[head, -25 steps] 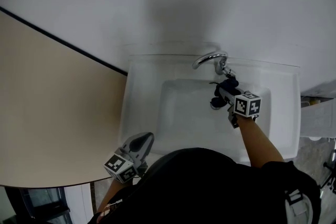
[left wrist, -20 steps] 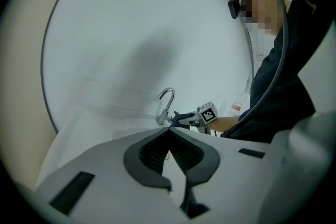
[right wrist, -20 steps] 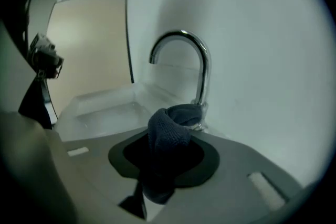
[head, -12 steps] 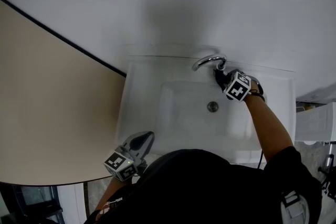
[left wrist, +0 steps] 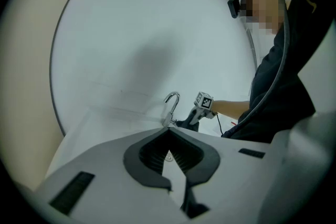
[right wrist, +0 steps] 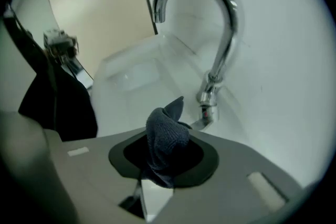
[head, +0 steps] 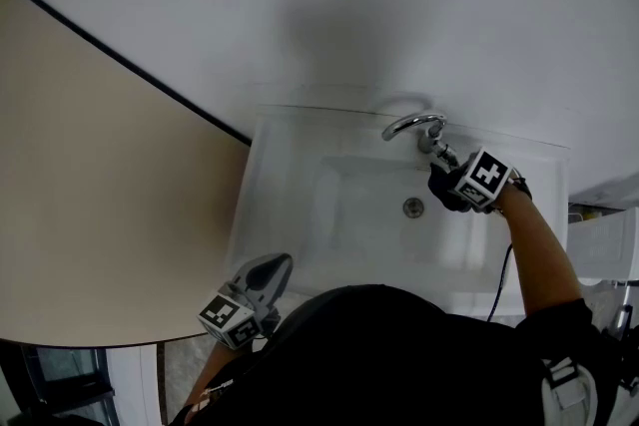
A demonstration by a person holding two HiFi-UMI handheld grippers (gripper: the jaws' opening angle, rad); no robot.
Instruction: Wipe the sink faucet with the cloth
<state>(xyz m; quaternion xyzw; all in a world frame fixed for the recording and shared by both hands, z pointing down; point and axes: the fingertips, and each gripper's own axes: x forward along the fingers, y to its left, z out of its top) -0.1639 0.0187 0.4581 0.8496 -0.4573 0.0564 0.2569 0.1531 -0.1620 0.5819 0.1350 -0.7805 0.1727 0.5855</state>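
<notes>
A chrome gooseneck faucet (head: 407, 125) (left wrist: 171, 106) (right wrist: 227, 29) stands at the back rim of the white sink (head: 285, 205). My right gripper (head: 447, 185) (right wrist: 164, 157) is shut on a dark blue cloth (head: 442, 193) (right wrist: 167, 134), and its jaws have just closed a little further on it. It points steeply down just right of the faucet's base and lever (right wrist: 206, 107); the cloth's tip hangs close to the lever, contact unclear. My left gripper (head: 276, 265) (left wrist: 169, 153) is shut and empty at the sink's front left corner.
The drain (head: 413, 207) lies mid-basin, left of my right gripper. A beige panel (head: 90, 195) with a dark edge runs along the left. A white wall rises right behind the faucet. A white fixture (head: 599, 244) sits right of the sink. My dark-clothed body covers the front rim.
My right gripper rose from over the drain to the faucet base, then slid right and slightly toward me, rolling as it went. The left gripper stayed put.
</notes>
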